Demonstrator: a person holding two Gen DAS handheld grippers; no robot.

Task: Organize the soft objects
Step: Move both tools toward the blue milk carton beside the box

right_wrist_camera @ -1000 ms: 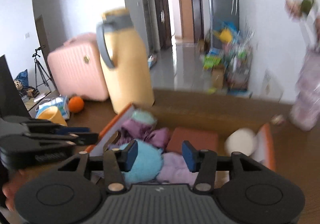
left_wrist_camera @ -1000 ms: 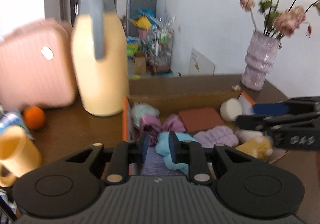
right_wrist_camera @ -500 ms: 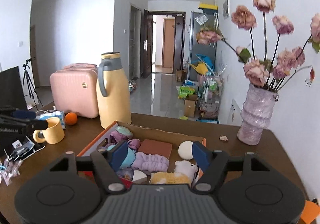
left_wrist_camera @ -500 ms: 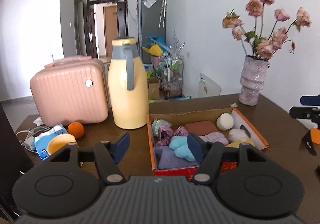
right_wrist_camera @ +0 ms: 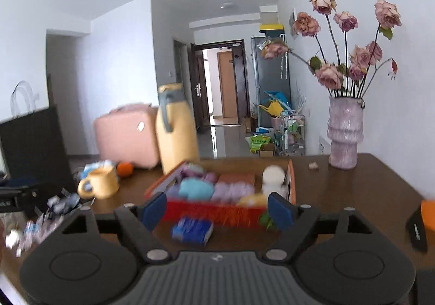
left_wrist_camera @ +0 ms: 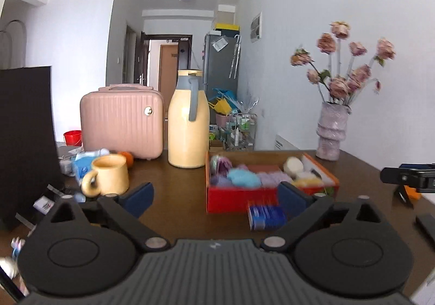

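An orange-red cardboard box (left_wrist_camera: pixel 233 200) stands on the brown table, filled with soft things: a light blue plush (left_wrist_camera: pixel 243 177), a lilac knitted piece (left_wrist_camera: pixel 272 178), a white ball (left_wrist_camera: pixel 293 165) and a yellow plush (left_wrist_camera: pixel 308 182). It also shows in the right wrist view (right_wrist_camera: pixel 217 214). My left gripper (left_wrist_camera: pixel 216 197) is open and empty, held back from the box. My right gripper (right_wrist_camera: pixel 217 208) is open and empty too, also held back. A blue packet (left_wrist_camera: pixel 266 218) lies on the table in front of the box (right_wrist_camera: pixel 193 230).
A yellow mug (left_wrist_camera: pixel 108 178), an orange (left_wrist_camera: pixel 127 158), a cream thermos jug (left_wrist_camera: pixel 187 120) and a pink case (left_wrist_camera: pixel 122 120) stand left of the box. A vase of dried roses (right_wrist_camera: pixel 344 133) stands back right. A black panel (left_wrist_camera: pixel 25 142) is at far left.
Both grippers have pulled back and away from the box and opened wide; the left was nearly shut right above the soft things one second ago. The blue packet has come into view.
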